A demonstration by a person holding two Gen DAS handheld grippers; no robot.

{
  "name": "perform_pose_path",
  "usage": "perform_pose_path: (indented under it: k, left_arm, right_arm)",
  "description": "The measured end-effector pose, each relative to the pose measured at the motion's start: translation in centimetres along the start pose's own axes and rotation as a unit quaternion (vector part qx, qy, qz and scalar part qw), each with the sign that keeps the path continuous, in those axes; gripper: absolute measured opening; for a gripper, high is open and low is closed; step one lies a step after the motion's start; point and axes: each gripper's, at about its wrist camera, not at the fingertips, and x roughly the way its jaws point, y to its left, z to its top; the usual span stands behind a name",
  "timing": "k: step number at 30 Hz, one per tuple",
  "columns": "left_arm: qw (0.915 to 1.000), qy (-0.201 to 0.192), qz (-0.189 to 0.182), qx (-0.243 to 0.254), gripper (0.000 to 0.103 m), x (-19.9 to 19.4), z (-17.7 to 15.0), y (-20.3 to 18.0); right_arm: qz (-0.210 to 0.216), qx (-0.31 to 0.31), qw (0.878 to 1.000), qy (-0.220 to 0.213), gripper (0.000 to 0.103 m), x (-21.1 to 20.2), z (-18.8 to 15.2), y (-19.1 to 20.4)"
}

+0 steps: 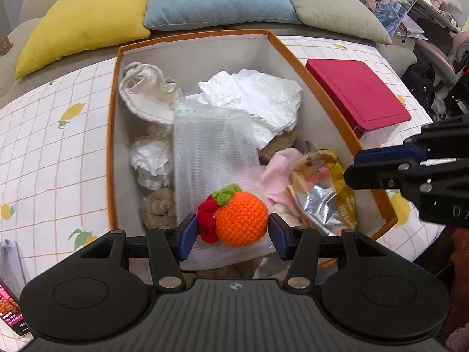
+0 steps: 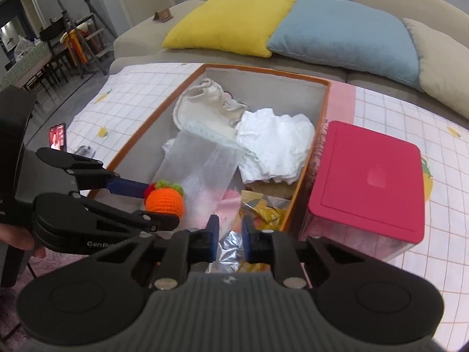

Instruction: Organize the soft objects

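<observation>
Left gripper: jaws clamp crocheted orange toy, held over near end of orange-rimmed box. Right gripper: jaws narrowly parted, empty, above foil packet. Box contents: white cloths, mesh bag.

You're working in soft, even indoor light with only faint shadows inside the box, a small glare on the foil packet, strong fisheye bending and dark corners at both views' edges, and slight blur in the right wrist view.
</observation>
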Motion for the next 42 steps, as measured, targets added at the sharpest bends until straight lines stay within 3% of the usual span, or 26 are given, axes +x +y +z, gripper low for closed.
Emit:
perform_pose_path:
  k: [8,18,21,24,28,34,39,41,42]
  left_arm:
    - [0.9993,0.02,-0.03,0.005,0.061,1.4,0.8,-1.7]
    - [0.9996,0.023,-0.017,0.006,0.074,-0.5,0.7,-2.4]
    - [0.9998,0.007,-0.017,0.003,0.074,-2.1,0.8,-2.5]
    - [0.9996,-0.023,-0.017,-0.004,0.074,-4.3,1.1,-2.7]
    - [0.9956,-0.092,-0.018,-0.01,0.074,-8.3,1.6,-3.2]
    - [0.9784,-0.203,-0.032,-0.022,0.074,-14.1,2.1,-4.5]
    - [0.9651,-0.26,-0.006,-0.03,0.074,-16.5,1.0,-6.5]
    - [0.9634,-0.267,0.019,-0.022,0.075,-16.9,0.6,-7.5]
    - [0.9614,-0.272,0.033,-0.02,0.079,-17.1,0.4,-8.1]
  right_arm:
    - [0.004,0.05,0.999,-0.01,0.018,-1.1,-1.3,-1.4]
    - [0.006,0.072,0.997,-0.029,0.02,-2.8,-2.2,-2.3]
    - [-0.002,0.075,0.996,-0.042,0.032,-3.9,-2.2,-2.4]
    - [-0.016,0.075,0.995,-0.062,0.039,-5.5,-2.1,-2.5]
    - [-0.037,0.076,0.992,-0.097,0.052,-8.6,-1.8,-2.9]
    - [-0.065,0.08,0.982,-0.16,0.072,-14.6,-1.5,-3.0]
    - [-0.087,0.073,0.973,-0.2,0.081,-18.2,-2.3,-2.4]
    - [-0.098,0.073,0.968,-0.22,0.093,-19.2,-2.9,-2.0]
    - [-0.104,0.073,0.965,-0.23,0.094,-19.6,-3.3,-1.8]
